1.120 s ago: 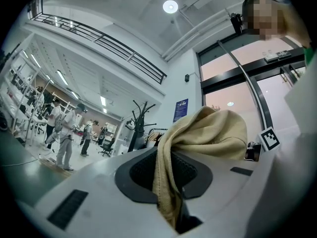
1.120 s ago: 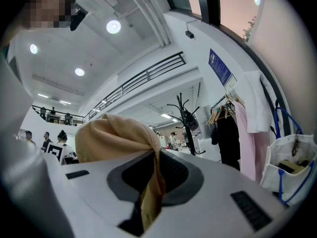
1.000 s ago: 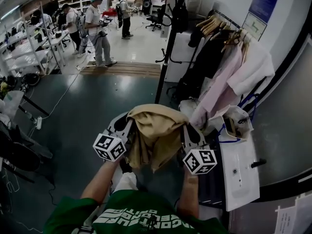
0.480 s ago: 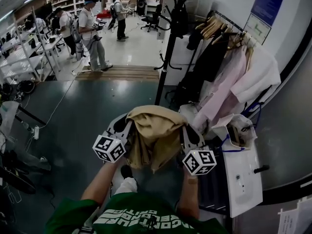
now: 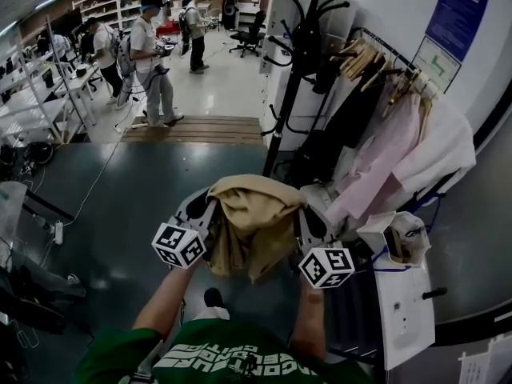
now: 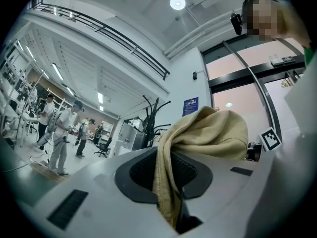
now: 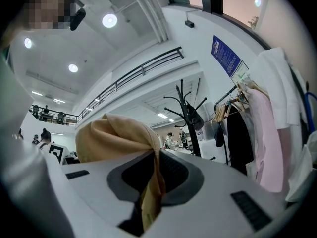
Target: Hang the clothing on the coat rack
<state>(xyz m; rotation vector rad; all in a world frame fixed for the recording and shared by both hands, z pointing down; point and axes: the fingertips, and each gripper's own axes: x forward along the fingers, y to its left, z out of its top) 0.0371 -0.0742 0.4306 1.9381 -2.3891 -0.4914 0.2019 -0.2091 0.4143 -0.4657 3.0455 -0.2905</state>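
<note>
Floor [image 5: 144, 190]: dark, glossy | room: open workshop | coat rack [image 5: 290, 94] beside hanging clothes [image 5: 370, 166]

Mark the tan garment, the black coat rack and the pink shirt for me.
tan garment [image 5: 256, 214], head view, bunched top fold
black coat rack [image 5: 281, 122], head view, upright pole
pink shirt [image 5: 376, 162], head view, hanging front

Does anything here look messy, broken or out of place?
Nothing spilled or broken. Only the tan garment looks untidy: it hangs in a crumpled bunch between the left gripper and the right gripper, each shut on a fold. The coat rack stands upright.
</note>
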